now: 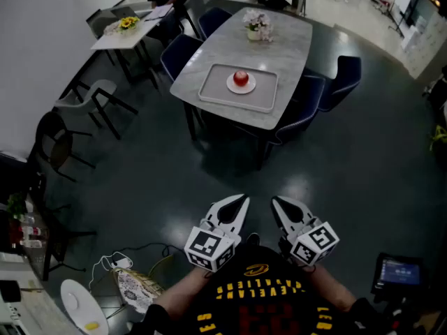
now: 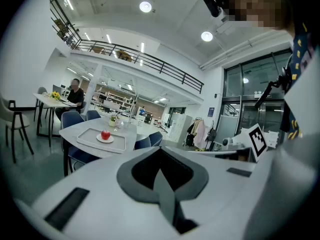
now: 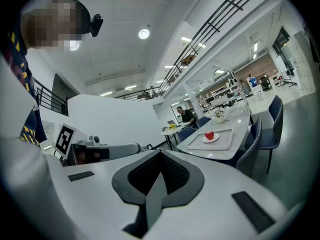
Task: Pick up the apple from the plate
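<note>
Apple [image 1: 241, 77] on the plate [image 1: 250, 87] lies far ahead, more in line with the left gripper [image 1: 236, 208] than the right gripper [image 1: 283, 209], both with jaws together, empty.

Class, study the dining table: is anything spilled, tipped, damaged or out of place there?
Nothing stands out. The red apple sits on the small white round plate, which lies flat in the grey rectangular tray on the pale marble-topped table. The pot of flowers stands upright.
</note>
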Demonstrator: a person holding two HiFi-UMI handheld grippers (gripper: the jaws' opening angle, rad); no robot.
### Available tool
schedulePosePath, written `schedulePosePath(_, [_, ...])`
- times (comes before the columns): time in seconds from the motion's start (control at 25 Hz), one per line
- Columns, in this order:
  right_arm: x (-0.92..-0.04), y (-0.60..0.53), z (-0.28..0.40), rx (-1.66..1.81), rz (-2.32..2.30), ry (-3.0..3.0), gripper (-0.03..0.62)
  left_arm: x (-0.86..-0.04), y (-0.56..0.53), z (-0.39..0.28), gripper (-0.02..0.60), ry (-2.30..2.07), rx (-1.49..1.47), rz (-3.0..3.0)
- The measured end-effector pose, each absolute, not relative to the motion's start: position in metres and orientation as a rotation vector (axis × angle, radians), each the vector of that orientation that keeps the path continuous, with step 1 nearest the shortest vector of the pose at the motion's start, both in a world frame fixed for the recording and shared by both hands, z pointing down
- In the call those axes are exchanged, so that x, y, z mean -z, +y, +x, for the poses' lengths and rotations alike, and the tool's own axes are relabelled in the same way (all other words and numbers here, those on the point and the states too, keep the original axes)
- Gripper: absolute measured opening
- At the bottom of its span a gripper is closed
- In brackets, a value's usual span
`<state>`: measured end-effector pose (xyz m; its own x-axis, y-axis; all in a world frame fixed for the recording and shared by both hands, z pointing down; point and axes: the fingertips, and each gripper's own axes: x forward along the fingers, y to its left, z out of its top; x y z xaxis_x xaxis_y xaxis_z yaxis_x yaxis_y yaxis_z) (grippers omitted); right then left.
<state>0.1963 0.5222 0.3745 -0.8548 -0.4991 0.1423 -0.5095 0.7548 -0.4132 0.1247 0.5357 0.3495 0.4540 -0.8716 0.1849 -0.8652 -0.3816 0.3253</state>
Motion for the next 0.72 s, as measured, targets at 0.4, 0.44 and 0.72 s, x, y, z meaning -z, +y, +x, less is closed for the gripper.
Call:
schedulePosePath(0.4, [-0.379,0.461,0.152,-0.705,0.875,-2.901,0.006,-0.361,0.475,0.082,0.000,-1.435,0.027,2.332])
schedulePosePath(0.44, [-0.380,0.450,0.145,-0.708,0.889,-2.901,0.006,-0.362,0.465,0.074,0.000,-1.433,0.034,2.333])
schedulePosePath(0.72, [-0.379,0.388,0.101,-0.713,1.003,-2.840,0.006,-0.359,0.398,0.020,0.000,-1.368,0.087,2.338])
